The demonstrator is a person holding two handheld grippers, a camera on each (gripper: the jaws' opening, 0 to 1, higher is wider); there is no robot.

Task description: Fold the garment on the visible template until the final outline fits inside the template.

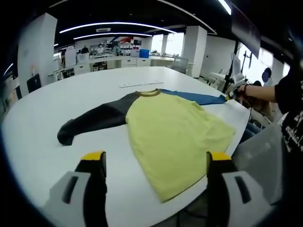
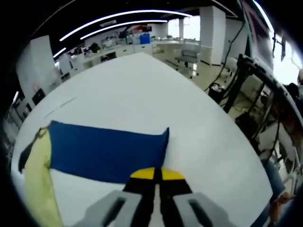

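Left gripper (image 1: 156,163) hangs with its yellow-tipped jaws spread wide, grasping nothing, just above the near edge of the white table (image 1: 42,142). Between those jaws, farther in on the table, lies the garment (image 1: 175,132), a shirt spread flat with its yellow body toward the gripper and its collar (image 1: 148,93) pointing away. To the left of the yellow body the dark sleeve (image 1: 94,118) stretches out flat, its cuff nearest the table's left side. To the right of the collar the blue sleeve (image 1: 196,98) runs toward the table's far right edge, where the right gripper (image 1: 232,94), held in a person's hand (image 1: 248,91), meets the sleeve's end. A thin pale strip (image 1: 137,84) lies on the table just beyond the collar.

Seen from the right gripper view, the right gripper (image 2: 155,174) has its jaws pressed together at the lower edge of the blue sleeve (image 2: 106,151); whether cloth is pinched between them cannot be told. The sleeve lies flat on the table (image 2: 142,90), with the yellow body (image 2: 40,179) at its left.
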